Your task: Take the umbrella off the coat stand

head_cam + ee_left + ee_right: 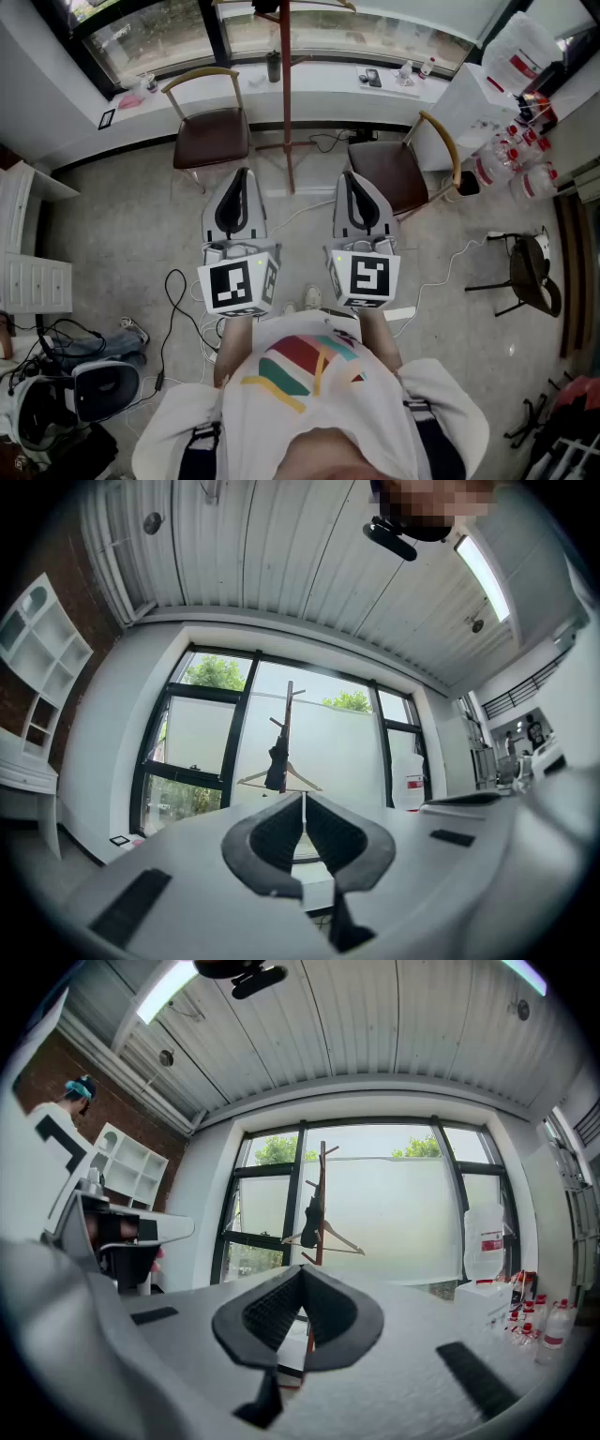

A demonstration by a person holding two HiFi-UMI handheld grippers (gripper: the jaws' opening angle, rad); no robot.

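Observation:
A red-brown coat stand (289, 726) rises in front of the big window, well ahead of both grippers. A dark folded umbrella (277, 761) hangs on it beside a wooden clothes hanger (298, 778). The right gripper view shows the same stand (321, 1206) with the umbrella (311, 1219) on its left side. In the head view the stand's pole (286, 103) is straight ahead, between two chairs. My left gripper (242, 174) and right gripper (348, 176) are held side by side near my chest, both pointing at the stand. Both are shut with nothing in them, jaw tips touching.
A brown chair (211, 131) stands left of the pole and another (394, 173) to its right. The window sill (394, 80) carries small items. Cables (173, 309) lie on the floor, a white shelf (33, 272) is at the left, and bottles (511, 155) are at the right.

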